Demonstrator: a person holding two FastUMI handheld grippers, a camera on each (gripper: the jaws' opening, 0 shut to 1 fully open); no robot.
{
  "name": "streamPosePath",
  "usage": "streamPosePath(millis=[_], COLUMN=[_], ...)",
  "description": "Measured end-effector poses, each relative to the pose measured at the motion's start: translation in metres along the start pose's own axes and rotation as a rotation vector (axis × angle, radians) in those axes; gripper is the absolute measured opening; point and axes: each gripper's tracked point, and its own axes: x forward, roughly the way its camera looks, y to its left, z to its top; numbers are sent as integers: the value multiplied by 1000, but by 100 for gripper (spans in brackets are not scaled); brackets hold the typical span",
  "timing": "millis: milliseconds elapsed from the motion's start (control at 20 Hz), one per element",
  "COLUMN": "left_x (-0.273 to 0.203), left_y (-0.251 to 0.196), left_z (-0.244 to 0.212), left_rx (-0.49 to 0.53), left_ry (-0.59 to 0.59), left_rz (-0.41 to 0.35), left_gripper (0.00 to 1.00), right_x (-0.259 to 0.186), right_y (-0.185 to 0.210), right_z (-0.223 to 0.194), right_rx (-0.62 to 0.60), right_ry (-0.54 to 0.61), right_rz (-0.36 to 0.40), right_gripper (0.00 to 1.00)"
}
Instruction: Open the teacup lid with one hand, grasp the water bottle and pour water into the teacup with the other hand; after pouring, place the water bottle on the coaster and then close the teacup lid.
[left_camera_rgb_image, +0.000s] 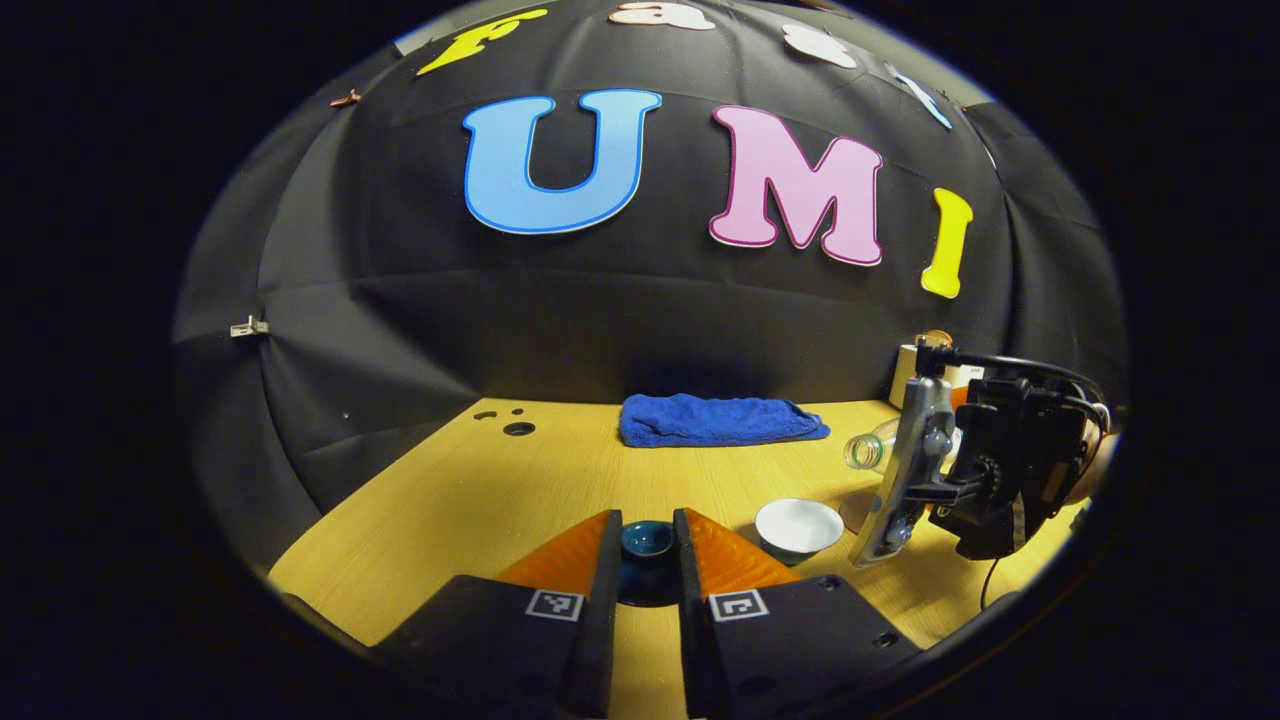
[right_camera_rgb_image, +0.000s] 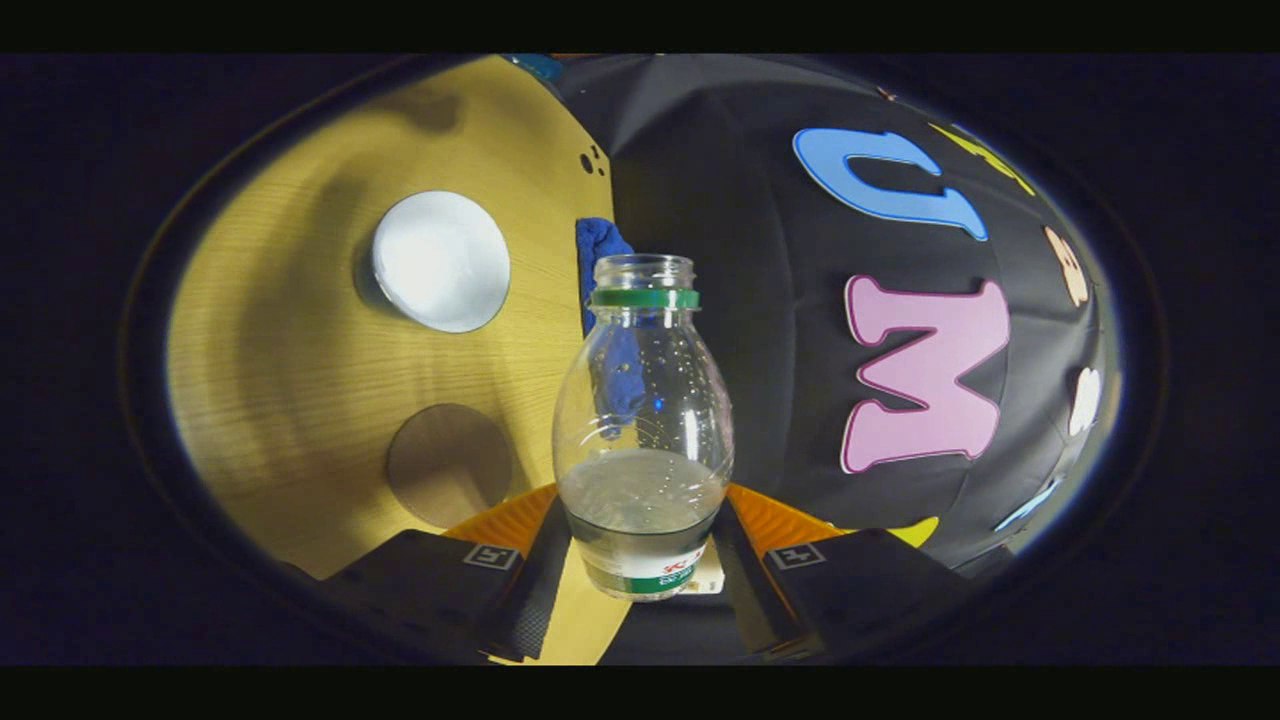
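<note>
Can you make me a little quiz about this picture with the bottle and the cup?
1. True or false: the water bottle has its cap on.
2. What sits between the left gripper's fingers? A) the teacup lid B) the blue towel C) a spoon
3. Fill in: the right gripper holds the bottle tipped on its ____.

Key: 1. False, its mouth is open. 2. A. 3. Side; it points toward the white teacup, with the round coaster nearby.

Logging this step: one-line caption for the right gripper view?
Right gripper holds tilted clear plastic bottle, uncapped, part-filled, over white teacup and round coaster.
</note>
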Motion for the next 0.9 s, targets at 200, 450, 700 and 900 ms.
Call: streamPosePath(millis=[200,450,700,900], left_x=[-2,-4,-3,-3], left_y=[0,1,5,7], left_z=[-3,-8,-7,-7], left_rx=[0,-2,4,2], left_ry=[2,7,-1,-1], left_rz=[1,0,10,12], left_gripper=[31,31,35,31], right_x=[3,7,8,11], right_y=[0,-5,-6,-8], right_z=[0,3,6,6], right_rx=[-76,-168,-222,-249], right_ry=[-3,-13,-28,-28], right_rz=[-7,-27,-32,-43], right_gripper=[75,75,75,75])
